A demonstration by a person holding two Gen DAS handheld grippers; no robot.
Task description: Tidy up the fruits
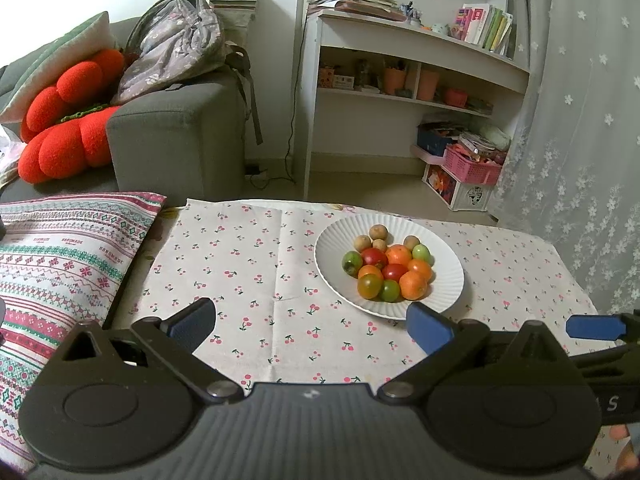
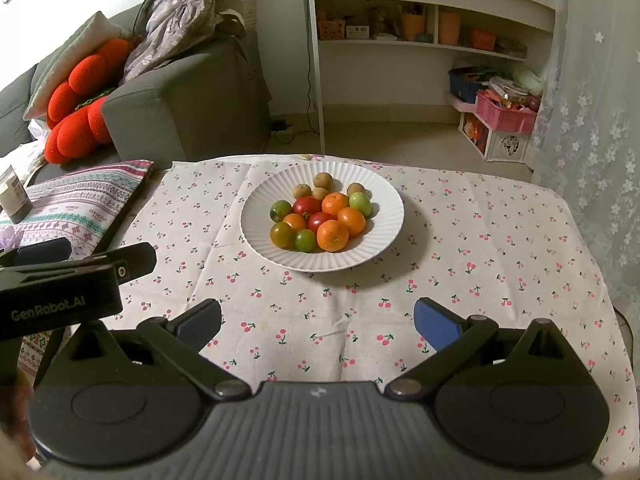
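Note:
A white ribbed plate (image 1: pixel 444 264) (image 2: pixel 376 196) stands on the cherry-print tablecloth. It holds a pile of fruits (image 1: pixel 388 268) (image 2: pixel 320 216): orange tangerines, red and green tomatoes, and small brown longans at the back. My left gripper (image 1: pixel 310 326) is open and empty, hovering near the table's front, with the plate ahead and to its right. My right gripper (image 2: pixel 318 320) is open and empty, with the plate straight ahead. The left gripper's body (image 2: pixel 60 280) shows at the left of the right wrist view.
A striped patterned cushion (image 1: pixel 60 264) lies left of the table. A grey sofa (image 1: pixel 176 136) with a red flower pillow (image 1: pixel 68 120) and a backpack stands behind. A white shelf (image 1: pixel 400 80) and pink basket (image 1: pixel 472 166) are at the back right, beside a lace curtain.

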